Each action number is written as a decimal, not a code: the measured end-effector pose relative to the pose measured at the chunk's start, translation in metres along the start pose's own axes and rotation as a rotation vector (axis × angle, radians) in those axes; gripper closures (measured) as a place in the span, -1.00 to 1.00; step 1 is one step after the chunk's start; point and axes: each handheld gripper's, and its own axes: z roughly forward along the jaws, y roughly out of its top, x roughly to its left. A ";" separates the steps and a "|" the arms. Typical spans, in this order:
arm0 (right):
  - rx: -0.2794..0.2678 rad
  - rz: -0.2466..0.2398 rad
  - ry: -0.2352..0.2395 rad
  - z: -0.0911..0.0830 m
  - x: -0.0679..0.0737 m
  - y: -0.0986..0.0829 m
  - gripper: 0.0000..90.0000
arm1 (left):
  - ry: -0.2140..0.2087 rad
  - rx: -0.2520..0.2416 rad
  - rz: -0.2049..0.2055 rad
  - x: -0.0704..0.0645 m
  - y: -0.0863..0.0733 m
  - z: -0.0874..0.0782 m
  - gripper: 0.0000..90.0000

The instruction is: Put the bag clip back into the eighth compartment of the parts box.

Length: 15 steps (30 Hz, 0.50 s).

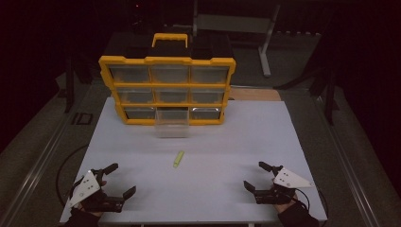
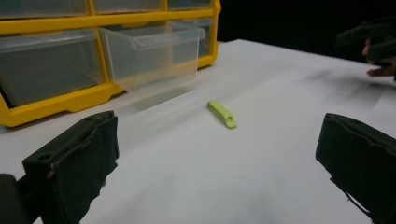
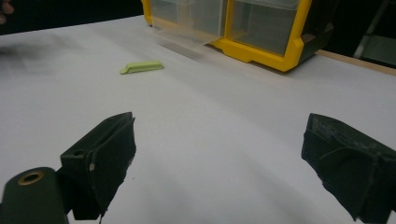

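My left gripper (image 1: 115, 180) rests at the near left of the white worktop (image 1: 227, 142), fingers (image 2: 74, 163) spread wide, holding nothing. My right gripper (image 1: 257, 176) sits at the near right, fingers (image 3: 100, 163) likewise spread and empty. Between them, farther out near the middle, lies a small yellow-green piece (image 1: 178, 159), flat on the worktop, well apart from both. Beyond it, the yellow drawer organizer (image 1: 168, 90) stands at the far edge, its bottom middle clear drawer (image 1: 172, 124) pulled out toward me.
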 end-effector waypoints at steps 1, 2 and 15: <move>-0.001 -0.003 -0.001 0.000 0.000 0.000 -0.79 | -0.004 -0.005 -0.003 0.000 0.001 0.000 -0.99; -0.004 -0.005 0.000 0.000 0.000 0.000 -0.79 | -0.006 -0.007 0.000 -0.001 0.003 -0.001 -0.99; -0.007 -0.016 -0.004 0.001 0.002 0.002 -0.79 | -0.045 0.011 0.036 -0.005 0.024 0.006 -0.99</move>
